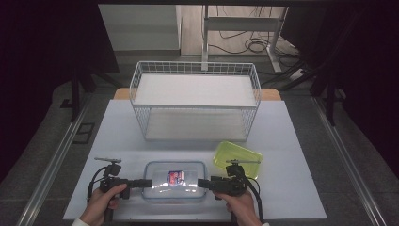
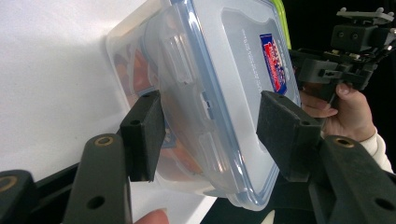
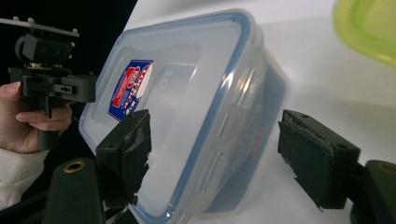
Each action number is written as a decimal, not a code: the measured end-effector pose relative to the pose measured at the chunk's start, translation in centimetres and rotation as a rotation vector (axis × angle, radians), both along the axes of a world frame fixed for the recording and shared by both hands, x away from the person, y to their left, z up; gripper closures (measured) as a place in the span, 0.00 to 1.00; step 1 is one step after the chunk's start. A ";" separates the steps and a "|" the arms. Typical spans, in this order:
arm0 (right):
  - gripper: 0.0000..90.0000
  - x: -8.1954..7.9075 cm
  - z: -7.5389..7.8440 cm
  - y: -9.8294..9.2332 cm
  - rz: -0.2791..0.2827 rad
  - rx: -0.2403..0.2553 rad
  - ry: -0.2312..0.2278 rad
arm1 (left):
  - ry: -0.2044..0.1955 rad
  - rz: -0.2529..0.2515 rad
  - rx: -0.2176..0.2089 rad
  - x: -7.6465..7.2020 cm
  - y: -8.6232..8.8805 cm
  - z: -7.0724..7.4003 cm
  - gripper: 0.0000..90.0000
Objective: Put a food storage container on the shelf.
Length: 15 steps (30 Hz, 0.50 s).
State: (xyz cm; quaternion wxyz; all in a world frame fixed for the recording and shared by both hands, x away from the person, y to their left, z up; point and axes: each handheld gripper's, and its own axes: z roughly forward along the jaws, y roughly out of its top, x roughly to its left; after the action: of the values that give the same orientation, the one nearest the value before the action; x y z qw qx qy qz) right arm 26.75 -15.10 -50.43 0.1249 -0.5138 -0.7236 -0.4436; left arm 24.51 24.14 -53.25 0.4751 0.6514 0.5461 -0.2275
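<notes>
Both hands sat nearest: left gripper (image 1: pixel 147 183) and right gripper (image 1: pixel 201 183) straddled the box's (image 1: pixel 174 181) short ends, jaws part-open, not clamped. Box lay flat before the basket (image 1: pixel 195 100), long axis gripper-to-gripper.

Box (image 1: pixel 175 181): on table (image 1: pixel 291 188), near front edge, centre; lid on, label (image 1: pixel 175 177) on top.
Left gripper (image 1: pixel 149 182): at box's left end, jaws either side of that end (image 2: pixel 205 140).
Right gripper (image 1: pixel 200 183): at box's right end, jaws either side of that end (image 3: pixel 219 135).
Tray (image 1: pixel 237 158): on table, just behind and right of box, behind right gripper.
Basket (image 1: pixel 195 101): on table, well behind box, toward far edge.
Desk frame (image 1: pixel 244 28): on floor, far behind box, beyond basket.
Cables (image 1: pixel 254 45): on floor beside desk frame, far behind box.
</notes>
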 end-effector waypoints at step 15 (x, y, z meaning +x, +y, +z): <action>0.36 1.0 -1.0 0.3 0.051 0.072 0.098 | -0.009 0.004 0.000 -0.1 0.0 0.0 0.48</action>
State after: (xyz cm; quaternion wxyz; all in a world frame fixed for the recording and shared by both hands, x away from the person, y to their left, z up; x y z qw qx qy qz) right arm 27.80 -14.75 -51.44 0.1901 -0.5114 -0.7130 -0.4404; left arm 24.39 24.14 -53.29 0.4780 0.6511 0.5454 -0.2238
